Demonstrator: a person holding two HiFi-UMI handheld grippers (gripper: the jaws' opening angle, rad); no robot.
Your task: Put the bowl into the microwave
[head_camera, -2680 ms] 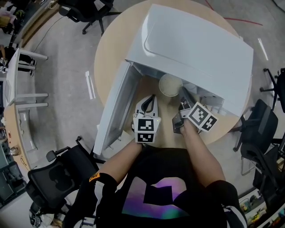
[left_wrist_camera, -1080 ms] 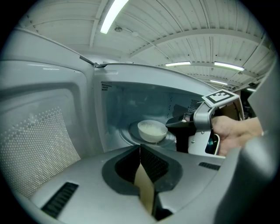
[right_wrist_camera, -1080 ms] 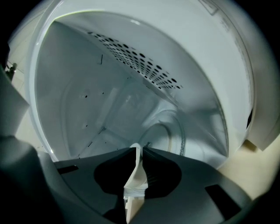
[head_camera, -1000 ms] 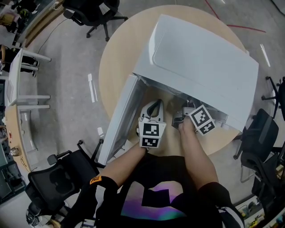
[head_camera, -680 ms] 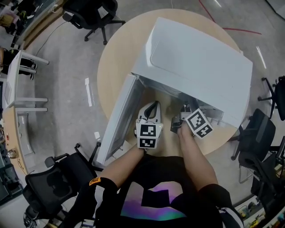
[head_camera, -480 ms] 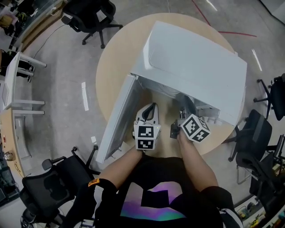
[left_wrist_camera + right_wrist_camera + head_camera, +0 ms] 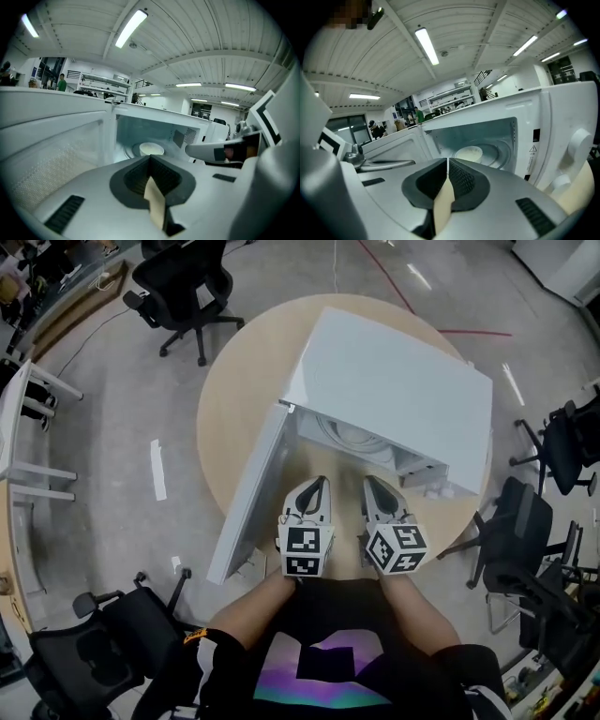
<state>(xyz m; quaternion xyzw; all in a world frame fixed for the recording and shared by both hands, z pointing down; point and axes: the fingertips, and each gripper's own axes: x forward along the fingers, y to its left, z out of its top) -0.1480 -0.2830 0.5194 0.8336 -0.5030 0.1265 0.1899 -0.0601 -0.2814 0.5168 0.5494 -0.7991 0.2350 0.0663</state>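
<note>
Left gripper: the grey two-jaw left gripper has its jaws pressed together at the tips with nothing between them; only a sliver of tabletop shows below the join
Right gripper: the matching grey right gripper is likewise closed and empty, its jaws meeting at the tips
Pose: both grippers lie side by side, near each other but apart, with their noses aimed at the open cavity and ending just short of it; each carries its black-and-white marker cube at the rear, nearest the person
Arms: two bare forearms reach forward from a black printed shirt, roughly parallel, with the hands largely hidden under the cubes
Bowl: the pale cream round bowl sits inside the white box-shaped microwave, on its round turntable, apart from both grippers
Door: the microwave's white door stands swung wide open on the left gripper's side
Table: the round light wooden table bears the microwave, and the grippers hover over its near edge
Surroundings: black office chairs stand on the grey floor around the table
</note>
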